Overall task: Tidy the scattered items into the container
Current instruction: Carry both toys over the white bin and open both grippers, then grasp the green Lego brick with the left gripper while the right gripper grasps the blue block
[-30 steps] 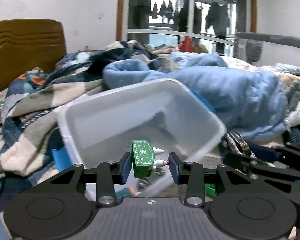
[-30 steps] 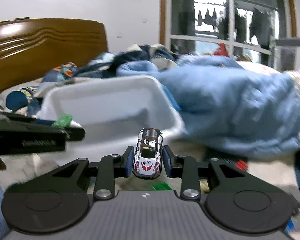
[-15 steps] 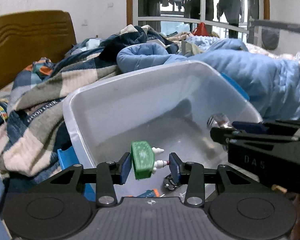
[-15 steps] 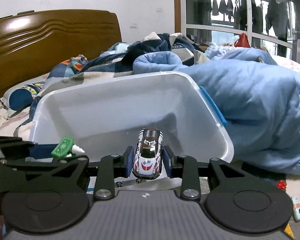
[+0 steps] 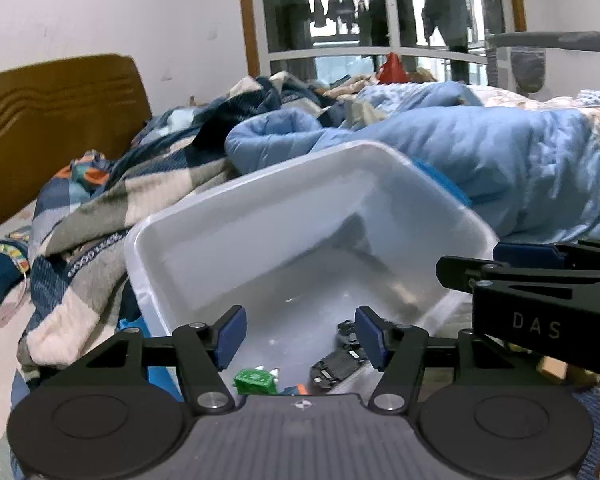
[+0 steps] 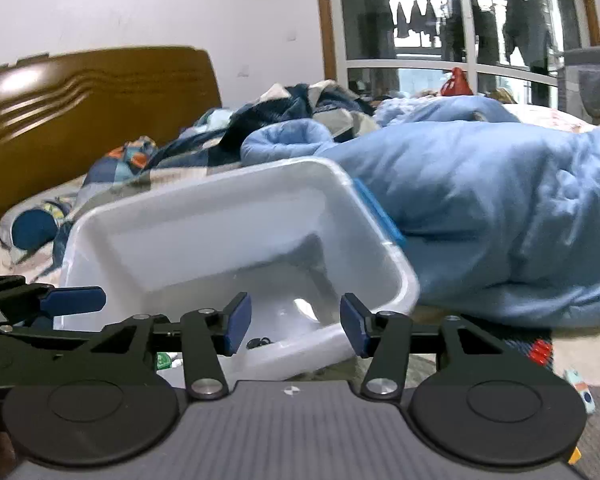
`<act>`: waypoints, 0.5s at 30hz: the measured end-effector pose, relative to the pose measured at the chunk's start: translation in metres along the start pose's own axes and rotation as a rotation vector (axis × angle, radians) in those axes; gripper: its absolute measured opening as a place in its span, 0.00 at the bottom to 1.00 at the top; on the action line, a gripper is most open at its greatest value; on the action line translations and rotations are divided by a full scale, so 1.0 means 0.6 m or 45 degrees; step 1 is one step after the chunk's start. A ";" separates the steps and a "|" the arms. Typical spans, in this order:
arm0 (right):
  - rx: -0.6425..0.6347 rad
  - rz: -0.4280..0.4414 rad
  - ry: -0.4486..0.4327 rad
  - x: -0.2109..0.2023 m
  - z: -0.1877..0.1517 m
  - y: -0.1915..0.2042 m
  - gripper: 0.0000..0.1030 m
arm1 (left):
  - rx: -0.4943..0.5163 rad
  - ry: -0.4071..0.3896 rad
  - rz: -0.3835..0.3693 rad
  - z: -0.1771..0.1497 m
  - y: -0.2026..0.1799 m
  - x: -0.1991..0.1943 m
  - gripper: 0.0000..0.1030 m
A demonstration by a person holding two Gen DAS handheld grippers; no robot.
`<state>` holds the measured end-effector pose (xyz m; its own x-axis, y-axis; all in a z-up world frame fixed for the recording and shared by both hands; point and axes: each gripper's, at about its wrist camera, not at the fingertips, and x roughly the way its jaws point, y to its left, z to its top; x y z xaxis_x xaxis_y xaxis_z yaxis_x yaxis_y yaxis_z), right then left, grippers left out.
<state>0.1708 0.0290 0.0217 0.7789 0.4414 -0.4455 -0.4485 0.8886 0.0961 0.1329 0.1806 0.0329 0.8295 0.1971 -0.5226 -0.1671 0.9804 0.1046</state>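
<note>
Left gripper [image 5: 298, 334] fingers spread apart, nothing between the blue pads, hovering over the near rim of the container [image 5: 260, 200]. Right gripper [image 6: 294, 328] the same: fingers spread, nothing held, also at the near rim. Each gripper shows from the side in the other's view, the right one at the right edge of the left view and the left one at the left edge of the right view.

Just past the left fingers, on the container floor: green toy [image 5: 255, 381] with white bits beside it, a small orange piece [image 5: 298, 390] next to that, and a dark toy car [image 5: 340, 366] lying underside up, wheels showing. All three lie inside at the near end. In the right view only a small dark part [image 6: 260, 342] shows on the floor between the fingers; what it belongs to is unclear.

The container is a translucent white tub, tilted, sitting on the bed, with a blue handle [image 6: 380, 212] on its right side. Scattered small toys [image 6: 540, 352] lie on the surface at right, outside the tub.

Behind: blue quilt [image 6: 500, 208] pressed against the tub's right side, plaid blanket [image 5: 112, 216] to its left, wooden headboard [image 6: 80, 112], window [image 5: 380, 12] with hanging clothes farthest back.
</note>
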 end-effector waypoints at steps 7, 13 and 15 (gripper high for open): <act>0.126 -0.048 -0.084 -0.072 -0.016 -0.051 0.57 | 0.015 -0.072 -0.069 -0.006 -0.058 -0.057 0.62; 0.169 -0.123 -0.131 -0.141 -0.061 -0.109 0.57 | 0.051 -0.060 -0.196 -0.036 -0.120 -0.075 0.68; 0.158 -0.149 -0.117 -0.161 -0.083 -0.131 0.57 | 0.082 -0.039 -0.230 -0.051 -0.144 -0.073 0.68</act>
<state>0.1091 -0.0897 0.0128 0.8619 0.3383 -0.3777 -0.2992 0.9407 0.1598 0.0946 0.0874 0.0210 0.8590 0.0166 -0.5118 0.0198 0.9977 0.0656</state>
